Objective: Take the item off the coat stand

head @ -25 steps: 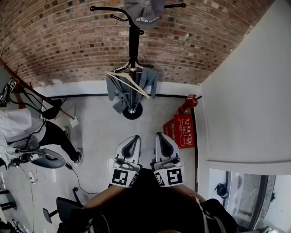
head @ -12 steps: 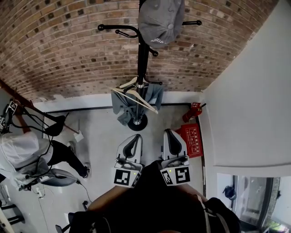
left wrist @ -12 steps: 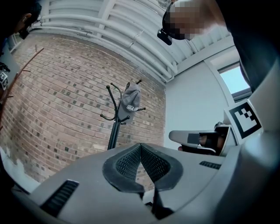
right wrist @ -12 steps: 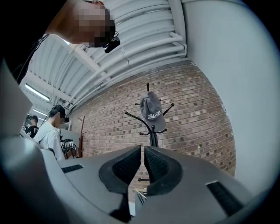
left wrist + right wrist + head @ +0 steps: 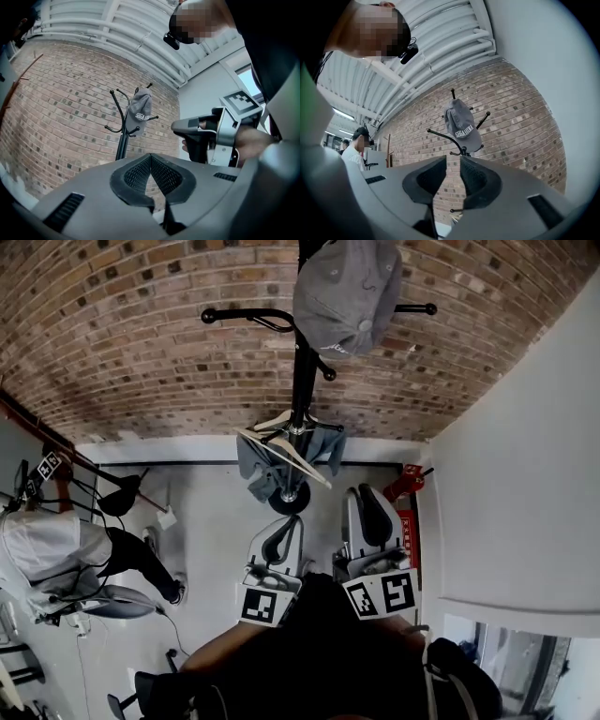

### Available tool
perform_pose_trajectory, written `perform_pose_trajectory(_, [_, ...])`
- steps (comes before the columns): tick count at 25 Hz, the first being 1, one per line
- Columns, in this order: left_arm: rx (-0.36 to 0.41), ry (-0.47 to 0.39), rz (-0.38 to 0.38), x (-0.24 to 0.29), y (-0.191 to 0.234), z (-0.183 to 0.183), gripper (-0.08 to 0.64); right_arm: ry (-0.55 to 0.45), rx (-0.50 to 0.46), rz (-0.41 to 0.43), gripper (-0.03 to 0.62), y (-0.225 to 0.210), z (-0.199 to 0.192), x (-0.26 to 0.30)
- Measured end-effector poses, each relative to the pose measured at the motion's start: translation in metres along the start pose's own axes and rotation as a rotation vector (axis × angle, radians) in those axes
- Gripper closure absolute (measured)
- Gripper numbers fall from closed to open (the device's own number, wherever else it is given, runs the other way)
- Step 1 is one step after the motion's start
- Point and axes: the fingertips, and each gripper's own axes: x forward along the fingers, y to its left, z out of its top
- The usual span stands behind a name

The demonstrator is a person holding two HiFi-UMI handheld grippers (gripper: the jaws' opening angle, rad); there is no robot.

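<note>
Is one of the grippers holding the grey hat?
No: the grey fabric cap hangs at the top of the black metal coat stand, while the left gripper and right gripper hold nothing.

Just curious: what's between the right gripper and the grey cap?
Bare air: the right gripper, its empty jaws just opening, faces the grey cap unobstructed in the right gripper view.

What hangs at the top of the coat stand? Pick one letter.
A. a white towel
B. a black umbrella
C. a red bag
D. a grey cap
D: a grey cap sits over the top hooks of the stand, and both gripper views show it there too.
</note>
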Motion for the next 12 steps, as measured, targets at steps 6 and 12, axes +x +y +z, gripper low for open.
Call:
perform_pose_trajectory(6, [-0.016, -0.029, 0.048, 0.023, 0.014, 0.004, 0.543, -0.053, -0.054, 0.045, 0.462, -0.015, 0.031, 0.042])
perform_pose_trajectory(12, [-0.014, -0.048, 0.094, 0.040, 0.028, 0.006, 0.543, -0.038, -0.071, 0.087, 0.436, -0.020, 0.051, 0.081])
